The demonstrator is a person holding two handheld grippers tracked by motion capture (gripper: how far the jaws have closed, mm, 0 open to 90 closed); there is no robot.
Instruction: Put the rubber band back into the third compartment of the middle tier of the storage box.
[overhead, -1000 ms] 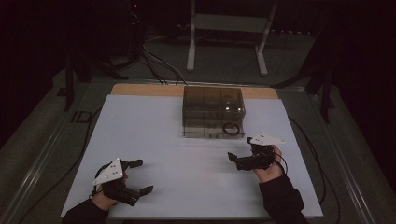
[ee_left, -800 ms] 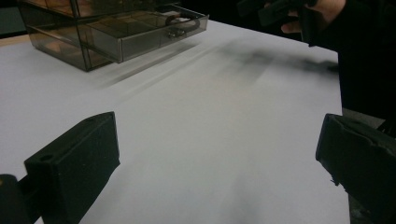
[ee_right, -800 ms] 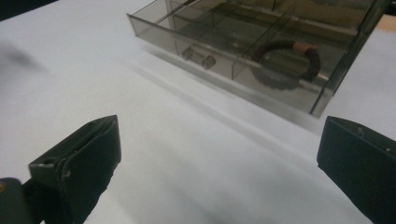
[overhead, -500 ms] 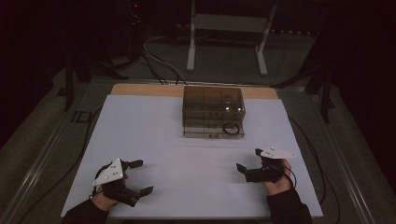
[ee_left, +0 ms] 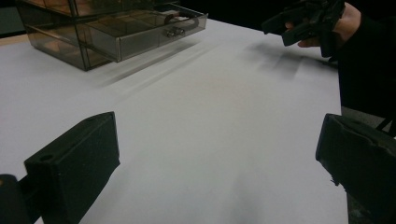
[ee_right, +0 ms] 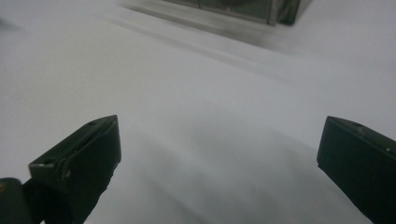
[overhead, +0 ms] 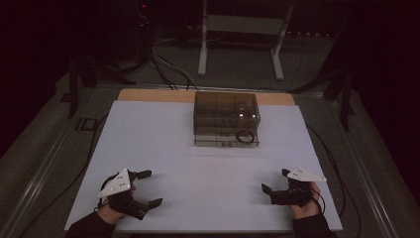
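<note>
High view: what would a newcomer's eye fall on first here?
The smoky clear drawer box at the far middle of the white table, its bottom drawer pulled slightly out with a dark ring inside. Then the two open tongs near the front edge, the left gripper and the right gripper, both empty.

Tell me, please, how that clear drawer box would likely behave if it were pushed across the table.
The drawer box looks like thin clear plastic, so probably light and apt to slide on the smooth white table. Its bottom drawer sits slightly open and might shift.
</note>
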